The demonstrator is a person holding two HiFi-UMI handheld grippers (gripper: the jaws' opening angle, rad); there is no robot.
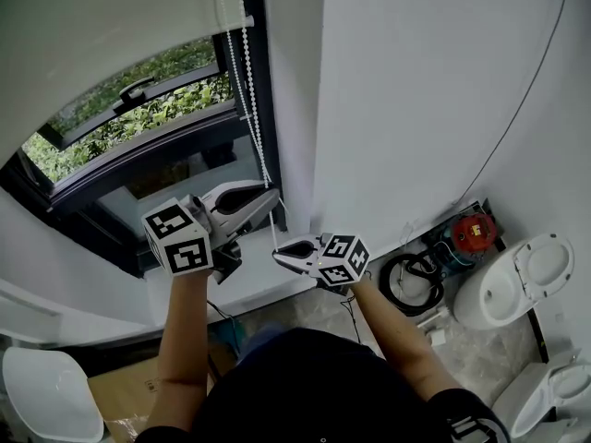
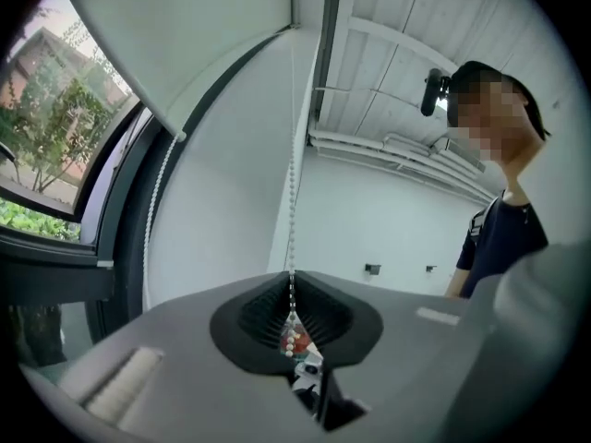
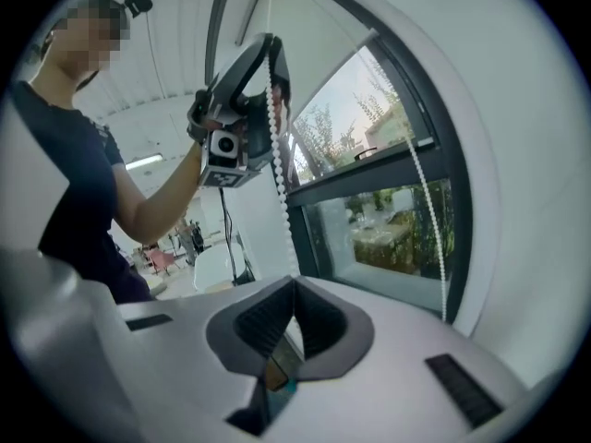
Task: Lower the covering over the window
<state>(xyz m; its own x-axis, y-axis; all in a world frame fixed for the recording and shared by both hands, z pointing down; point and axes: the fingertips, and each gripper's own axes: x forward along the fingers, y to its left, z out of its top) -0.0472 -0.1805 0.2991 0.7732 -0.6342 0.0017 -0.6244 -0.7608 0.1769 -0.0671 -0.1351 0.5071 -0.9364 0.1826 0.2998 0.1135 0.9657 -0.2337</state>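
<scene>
We look steeply down at a window (image 1: 138, 109) with a dark frame and green leaves showing through the glass. A white roller blind (image 1: 102, 26) covers only the top of the window, and the glass below its bottom edge is bare.

At the window's right edge, a white bead chain (image 1: 249, 90) hangs down from the blind along the dark frame.

The left gripper (image 1: 268, 199) is held by the person's left hand, just below the window's lower right corner. It points level at the chain. Its own view shows the jaws closed together on the chain. A few beads are pinched between the dark pads, and the strand rises straight up from them towards the blind. A second strand of the chain hangs nearer the window frame, apart from the jaws.

The right gripper (image 1: 282, 255) sits a little lower, also below the window's right corner and just beside the left gripper. In its own view the jaws are pressed together. The chain comes down from the left gripper to where they meet, so it grips the same strand further down.

To the right of the window is a plain white wall (image 1: 416, 90). A white toilet (image 1: 512, 284) stands well away from the window on that side.
</scene>
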